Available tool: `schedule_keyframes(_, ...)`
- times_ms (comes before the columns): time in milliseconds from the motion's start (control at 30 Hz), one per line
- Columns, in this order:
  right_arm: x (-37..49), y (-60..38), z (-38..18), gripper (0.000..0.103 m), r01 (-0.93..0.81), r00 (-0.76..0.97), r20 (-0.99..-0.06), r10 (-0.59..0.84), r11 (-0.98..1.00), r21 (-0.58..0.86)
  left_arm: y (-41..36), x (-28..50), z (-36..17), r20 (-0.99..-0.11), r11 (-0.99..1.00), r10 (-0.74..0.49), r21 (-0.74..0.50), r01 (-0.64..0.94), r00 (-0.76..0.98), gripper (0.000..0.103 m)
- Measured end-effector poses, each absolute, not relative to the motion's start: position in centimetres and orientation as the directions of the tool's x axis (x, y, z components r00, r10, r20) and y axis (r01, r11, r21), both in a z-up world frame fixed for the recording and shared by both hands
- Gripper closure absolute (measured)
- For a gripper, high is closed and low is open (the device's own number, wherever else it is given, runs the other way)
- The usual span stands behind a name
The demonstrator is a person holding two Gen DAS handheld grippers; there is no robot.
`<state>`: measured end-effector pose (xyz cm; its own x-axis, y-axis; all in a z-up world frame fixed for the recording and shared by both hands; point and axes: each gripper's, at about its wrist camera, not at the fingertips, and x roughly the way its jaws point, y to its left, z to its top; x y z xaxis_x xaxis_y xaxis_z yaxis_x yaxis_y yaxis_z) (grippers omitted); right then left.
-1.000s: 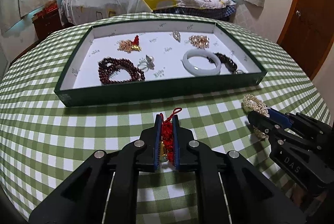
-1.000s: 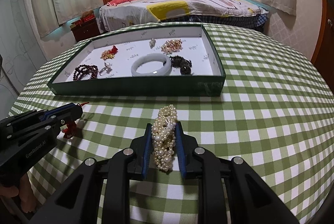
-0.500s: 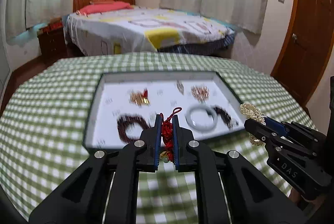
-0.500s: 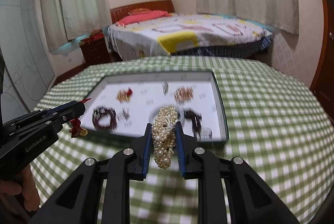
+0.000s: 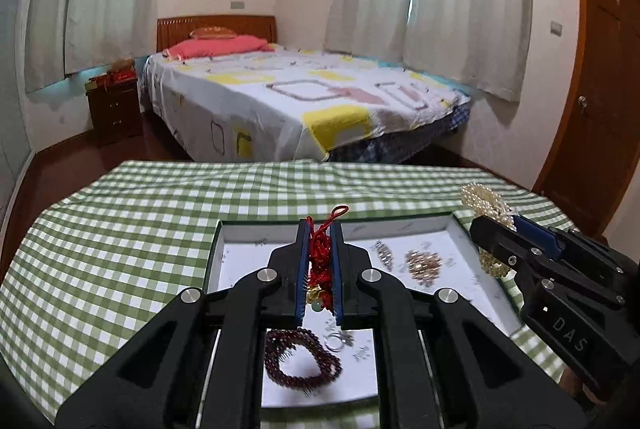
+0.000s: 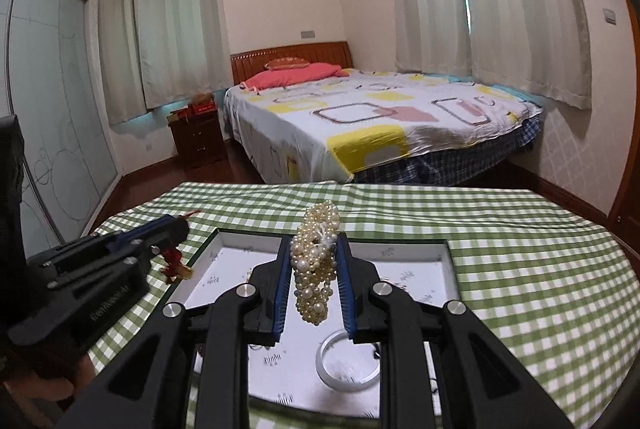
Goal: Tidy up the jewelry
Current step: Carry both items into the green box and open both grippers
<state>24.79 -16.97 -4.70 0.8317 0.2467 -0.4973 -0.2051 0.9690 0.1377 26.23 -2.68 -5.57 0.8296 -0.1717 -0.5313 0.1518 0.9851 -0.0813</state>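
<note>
My left gripper (image 5: 320, 229) is shut on a red knotted charm (image 5: 320, 261) with gold beads, held in the air over the green-walled tray (image 5: 214, 257). My right gripper (image 6: 314, 241) is shut on a cluster of pearl strands (image 6: 314, 269), also raised above the tray (image 6: 450, 253). Each gripper shows in the other's view: the right one (image 5: 486, 229) with its pearls (image 5: 482, 199) at the right, the left one (image 6: 176, 229) with the dangling charm (image 6: 174, 263) at the left. In the tray lie a dark red bead bracelet (image 5: 302, 359), a ring (image 5: 336, 341) and a white bangle (image 6: 346, 363).
The tray sits on a round table with a green checked cloth (image 5: 120, 229). A gold-pink piece (image 5: 424, 263) and a small silver piece (image 5: 384, 251) lie at the tray's back. Beyond the table stand a bed (image 5: 300, 101), a wooden nightstand (image 5: 114, 109) and a door (image 5: 600, 89).
Both grippers have risen off the cloth with their jewelry and moved forward over the tray. The views have tilted up, so more of the room shows.
</note>
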Motion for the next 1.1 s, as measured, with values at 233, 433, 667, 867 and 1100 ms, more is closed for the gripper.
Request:
schedule_keyframes(233, 28.4, -15.1, -9.8, 0.081, -0.214, 0.762, -0.596, 0.253, 0.967, 0.137, -2.0, 29.7, -10.8, -0.64, 0.991, -0.135, -0.072, 0.116, 0.756, 0.093)
schedule_keyframes(433, 29.6, -14.8, -12.6, 0.081, -0.198, 0.714, -0.659, 0.236, 0.971, 0.133, -1.0, 31.2, -13.8, -0.703, 0.993, -0.117, -0.075, 0.091, 0.701, 0.093)
schedule_keyframes(667, 30.8, -14.8, -14.0, 0.081, -0.183, 0.668, -0.711, 0.217, 0.975, 0.126, -0.8, 31.9, -15.1, -0.733, 0.993, -0.116, -0.078, 0.086, 0.67, 0.093)
schedule_keyframes(867, 31.4, -14.6, -14.6, 0.081, -0.188, 0.642, -0.735, 0.217, 0.974, 0.124, -0.8, 32.2, -15.8, -0.749, 0.994, -0.109, -0.073, 0.081, 0.654, 0.092)
schedule_keyframes(1100, 31.1, -14.8, -14.5, 0.055, -0.179, 0.643, -0.734, 0.218, 0.975, 0.133, -1.2, 32.5, -16.0, -0.758, 0.995, -0.101, -0.067, 0.076, 0.644, 0.073)
